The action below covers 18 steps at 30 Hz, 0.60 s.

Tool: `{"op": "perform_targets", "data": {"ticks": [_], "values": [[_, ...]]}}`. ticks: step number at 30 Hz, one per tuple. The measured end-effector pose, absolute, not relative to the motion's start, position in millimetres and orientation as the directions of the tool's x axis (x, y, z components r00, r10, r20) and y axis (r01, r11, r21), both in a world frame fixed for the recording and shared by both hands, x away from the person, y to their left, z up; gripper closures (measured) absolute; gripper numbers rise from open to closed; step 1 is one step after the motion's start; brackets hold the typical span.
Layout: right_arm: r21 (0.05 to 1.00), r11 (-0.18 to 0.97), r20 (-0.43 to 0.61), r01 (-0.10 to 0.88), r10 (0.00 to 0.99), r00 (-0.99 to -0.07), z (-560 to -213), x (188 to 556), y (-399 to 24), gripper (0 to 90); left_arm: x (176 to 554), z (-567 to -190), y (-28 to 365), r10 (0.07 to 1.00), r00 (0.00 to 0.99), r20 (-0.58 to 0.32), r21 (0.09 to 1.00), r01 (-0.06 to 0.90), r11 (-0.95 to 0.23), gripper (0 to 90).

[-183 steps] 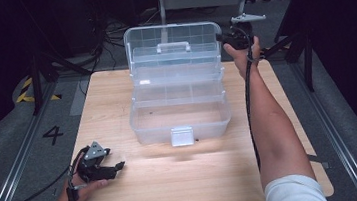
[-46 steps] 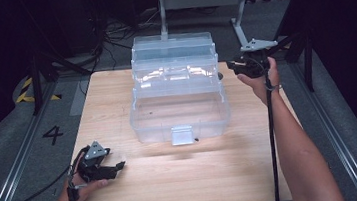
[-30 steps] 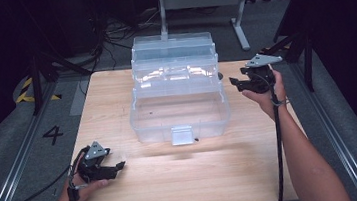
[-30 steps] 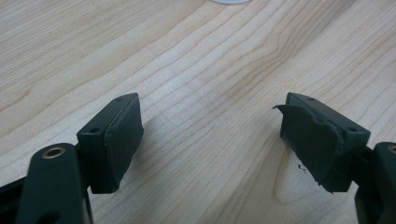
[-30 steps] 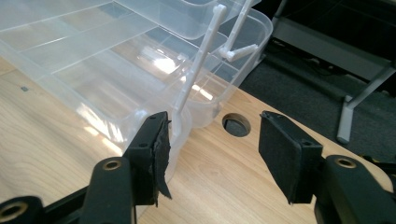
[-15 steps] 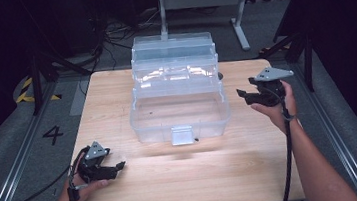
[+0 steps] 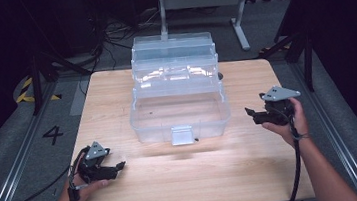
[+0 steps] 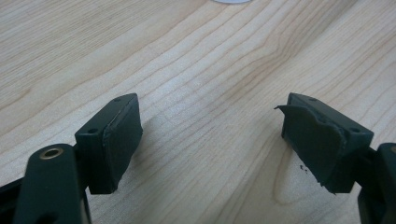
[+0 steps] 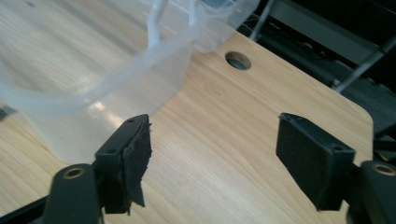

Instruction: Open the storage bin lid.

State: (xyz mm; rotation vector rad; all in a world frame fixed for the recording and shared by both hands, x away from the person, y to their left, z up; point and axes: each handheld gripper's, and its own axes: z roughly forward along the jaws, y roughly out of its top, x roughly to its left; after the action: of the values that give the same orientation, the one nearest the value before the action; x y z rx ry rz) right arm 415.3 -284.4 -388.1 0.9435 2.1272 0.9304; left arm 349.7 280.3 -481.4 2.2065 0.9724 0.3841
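A clear plastic tiered box (image 7: 177,93) stands open in the middle of the wooden table (image 7: 194,174), its upper trays stepped back and a latch at its front. My right gripper (image 7: 252,114) hovers to the box's right, pointing at it; its jaws have just been opening and hold nothing. In the right gripper view the gripper (image 9: 212,158) frames bare wood, with the box (image 9: 93,70) at upper left. My left gripper (image 7: 118,167) rests near the table's front left, open. Between its pads (image 8: 122,135) lies bare wood in the left gripper view.
A round hole (image 9: 237,60) in the tabletop lies beyond the box's right corner. A metal stand (image 7: 201,0) and cables sit on the dark floor behind the table. A floor marking "4" (image 7: 52,135) lies at the left.
My right hand has drawn back from the box's upper right corner toward the near right of the table, sinking lower, and its jaws have spread. The left hand stayed put.
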Motion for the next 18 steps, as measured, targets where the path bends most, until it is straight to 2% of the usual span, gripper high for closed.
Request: {"op": "perform_targets", "data": {"ticks": [8,18], "values": [[0.757,0.524,-0.269,0.39,0.794,-0.545,-409,397,-296,18.7,350,-482,280,0.737,0.676,-0.011,0.693,0.537,-0.482,20.6],[0.731,0.509,-0.222,0.455,0.808,-0.546,-441,371,-320,18.2,350,-481,280,0.738,0.675,-0.006,0.692,0.536,-0.484,20.4]]}}
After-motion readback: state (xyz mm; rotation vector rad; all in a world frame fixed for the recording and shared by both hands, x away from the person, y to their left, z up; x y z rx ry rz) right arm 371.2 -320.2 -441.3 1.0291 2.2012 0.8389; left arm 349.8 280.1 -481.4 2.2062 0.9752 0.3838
